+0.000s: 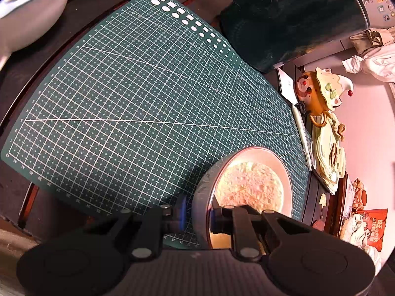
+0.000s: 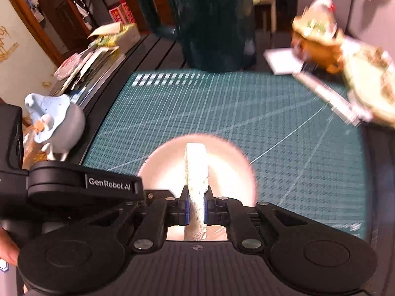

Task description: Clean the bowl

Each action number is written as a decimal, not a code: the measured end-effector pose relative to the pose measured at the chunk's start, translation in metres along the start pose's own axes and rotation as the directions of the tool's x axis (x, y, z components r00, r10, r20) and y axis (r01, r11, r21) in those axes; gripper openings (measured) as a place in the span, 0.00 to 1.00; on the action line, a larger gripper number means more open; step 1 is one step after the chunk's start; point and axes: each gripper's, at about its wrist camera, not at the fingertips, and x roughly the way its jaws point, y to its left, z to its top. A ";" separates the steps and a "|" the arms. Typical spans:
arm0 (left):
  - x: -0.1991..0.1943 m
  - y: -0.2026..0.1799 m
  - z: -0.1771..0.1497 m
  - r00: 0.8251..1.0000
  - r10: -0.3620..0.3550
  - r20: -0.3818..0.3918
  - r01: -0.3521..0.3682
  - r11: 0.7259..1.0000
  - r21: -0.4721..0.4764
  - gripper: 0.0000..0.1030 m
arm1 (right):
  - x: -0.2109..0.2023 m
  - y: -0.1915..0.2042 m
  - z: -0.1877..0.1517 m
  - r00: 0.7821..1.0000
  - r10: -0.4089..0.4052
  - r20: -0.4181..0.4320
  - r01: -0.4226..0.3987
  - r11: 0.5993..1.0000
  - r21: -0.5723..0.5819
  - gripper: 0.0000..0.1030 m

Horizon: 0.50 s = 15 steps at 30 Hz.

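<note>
A shiny metal bowl sits at the near right corner of a green cutting mat. My left gripper is shut on the bowl's near rim, one pad outside the wall and one inside. A pale, porous sponge fills the inside of the bowl. In the right wrist view the sponge stands edge-on over the bowl, with my right gripper shut on its near end. The left gripper's black body shows at the left of that view. The right wrist view is blurred.
A blue-grey ceramic pot stands off the mat's left edge. A dark green plush object rises behind the mat. To the right lie an orange clown-faced figure, a pen, stacked pale green pieces and a white card.
</note>
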 end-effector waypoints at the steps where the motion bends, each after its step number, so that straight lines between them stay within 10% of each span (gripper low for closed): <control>1: 0.000 0.000 0.000 1.000 0.000 0.000 0.000 1.000 0.001 0.18 | 0.002 0.000 0.000 1.000 -0.011 -0.004 0.011 1.000 -0.006 0.09; 9: -0.001 -0.001 0.000 1.000 0.003 0.005 -0.003 1.000 0.012 0.18 | -0.018 0.012 -0.002 0.968 -0.233 0.091 0.241 0.966 -0.097 0.08; 15: -0.005 -0.012 -0.004 0.997 0.047 0.053 -0.052 0.995 0.088 0.16 | -0.047 0.009 0.001 0.952 -0.243 0.186 0.262 0.961 -0.086 0.08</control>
